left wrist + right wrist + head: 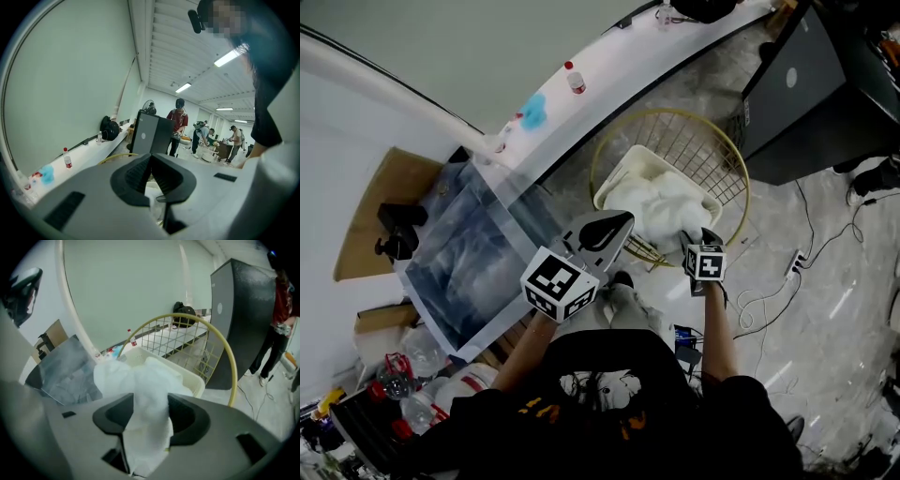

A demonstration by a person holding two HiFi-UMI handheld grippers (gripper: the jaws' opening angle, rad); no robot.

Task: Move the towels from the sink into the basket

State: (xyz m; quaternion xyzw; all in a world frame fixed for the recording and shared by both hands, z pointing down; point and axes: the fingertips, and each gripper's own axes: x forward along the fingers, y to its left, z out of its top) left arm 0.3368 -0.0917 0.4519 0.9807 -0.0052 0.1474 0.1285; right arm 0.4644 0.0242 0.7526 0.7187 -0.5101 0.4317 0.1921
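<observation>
Right gripper view tells the story: a white towel (146, 425) lies in the gap of the right gripper (149, 414), whose jaws stand wide with the cloth slack between them rather than pinched. It may brush the pads, and the picture is too soft at the edges to settle that. The strip's long axis runs along the line the tongs point, down and forward onto the heap of towels in the white tub (199, 382) inside the yellow wire basket (226, 350). So the load sits directly ahead of and below the jaws, and clearing it looks like a matter of drawing the tongs back along that line. Over in the head view, the cloth in the gap is lost behind the marker cube, but the layout is plain. The right gripper hangs at the tub's near edge, while the left gripper (619, 223), jaws closed on nothing, waits level nearer the body. It lies on the side of the sink (431, 314), making it the closer hand for another towel. What remains in that dark basin cannot be made out.
</observation>
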